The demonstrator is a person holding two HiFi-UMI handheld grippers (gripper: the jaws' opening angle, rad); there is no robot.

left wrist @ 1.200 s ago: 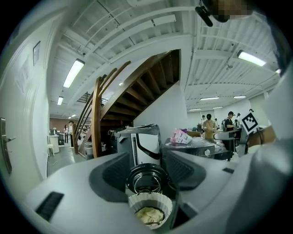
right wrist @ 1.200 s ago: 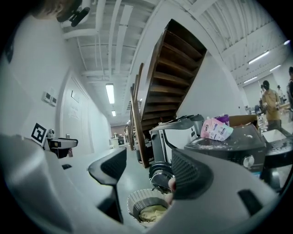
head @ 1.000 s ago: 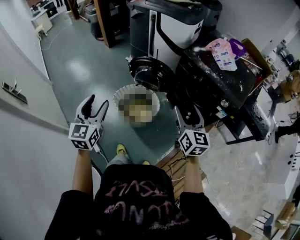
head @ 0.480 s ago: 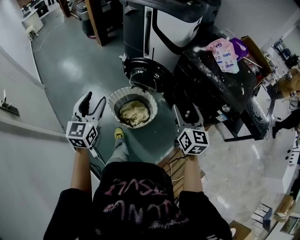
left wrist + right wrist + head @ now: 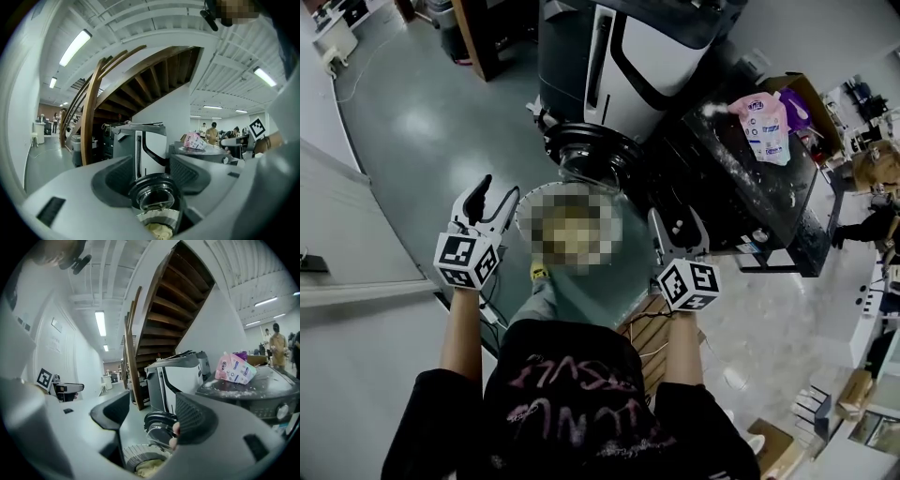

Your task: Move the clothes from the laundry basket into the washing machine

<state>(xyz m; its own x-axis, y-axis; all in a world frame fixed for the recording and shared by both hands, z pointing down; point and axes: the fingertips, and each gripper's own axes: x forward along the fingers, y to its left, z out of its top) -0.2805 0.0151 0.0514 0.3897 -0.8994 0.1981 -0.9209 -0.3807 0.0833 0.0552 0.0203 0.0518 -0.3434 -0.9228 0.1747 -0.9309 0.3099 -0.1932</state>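
The white slatted laundry basket [image 5: 572, 187] stands on the floor just ahead of me, between the two grippers. Pale yellow clothes [image 5: 159, 230] lie in it, also seen as clothes [image 5: 146, 468] in the right gripper view. Beyond the basket the round washer door [image 5: 592, 155] hangs open on the dark washing machine [image 5: 741, 187]. My left gripper [image 5: 489, 199] is level with the basket's left rim, open and empty. My right gripper [image 5: 677, 225] is off the basket's right side, also open and empty. Each gripper view frames the door [image 5: 153, 197] and basket [image 5: 140, 455] between spread jaws.
A pink detergent pouch [image 5: 766, 127] lies on the washing machine's top. A tall white-and-black machine [image 5: 633, 56] stands behind the door. A grey wall [image 5: 356, 234] runs along the left. Wooden slats [image 5: 649, 323] lie by my right foot. People stand far off [image 5: 277, 345].
I have walked forward: the basket and washer now sit closer, and both grippers have advanced to flank the basket. Both jaws stand as wide as before.
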